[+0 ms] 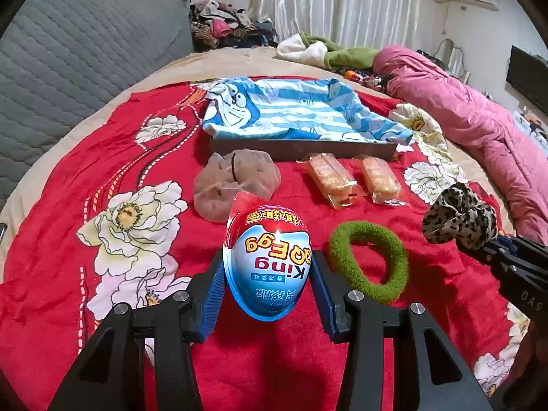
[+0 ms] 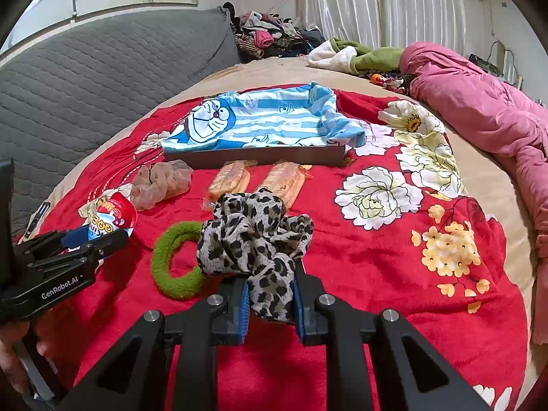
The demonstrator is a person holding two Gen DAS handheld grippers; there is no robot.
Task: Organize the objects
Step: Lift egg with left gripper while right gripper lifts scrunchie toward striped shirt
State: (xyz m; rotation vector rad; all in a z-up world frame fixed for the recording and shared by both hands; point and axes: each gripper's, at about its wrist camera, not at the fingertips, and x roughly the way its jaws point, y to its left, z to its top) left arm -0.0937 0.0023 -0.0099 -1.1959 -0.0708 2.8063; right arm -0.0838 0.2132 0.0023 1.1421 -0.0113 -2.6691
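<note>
My left gripper [image 1: 269, 274] is shut on a blue and red toy egg [image 1: 267, 257], held above the red blanket; it also shows in the right wrist view [image 2: 109, 219]. My right gripper [image 2: 269, 294] is shut on a leopard-print scrunchie [image 2: 253, 239], also seen in the left wrist view [image 1: 459, 219]. A green hair ring [image 1: 370, 263] lies on the blanket between the two grippers. A beige sheer scrunchie [image 1: 236, 181] and two wrapped snack bars [image 1: 334, 179] [image 1: 380, 178] lie in front of a dark box lined with a blue cartoon cloth [image 1: 301, 113].
The red flowered blanket [image 2: 394, 239] covers a bed. A pink quilt [image 2: 479, 109] lies along the right side. A grey quilted headboard [image 1: 68, 54] is at the left. A heap of clothes [image 2: 270, 34] sits at the far end.
</note>
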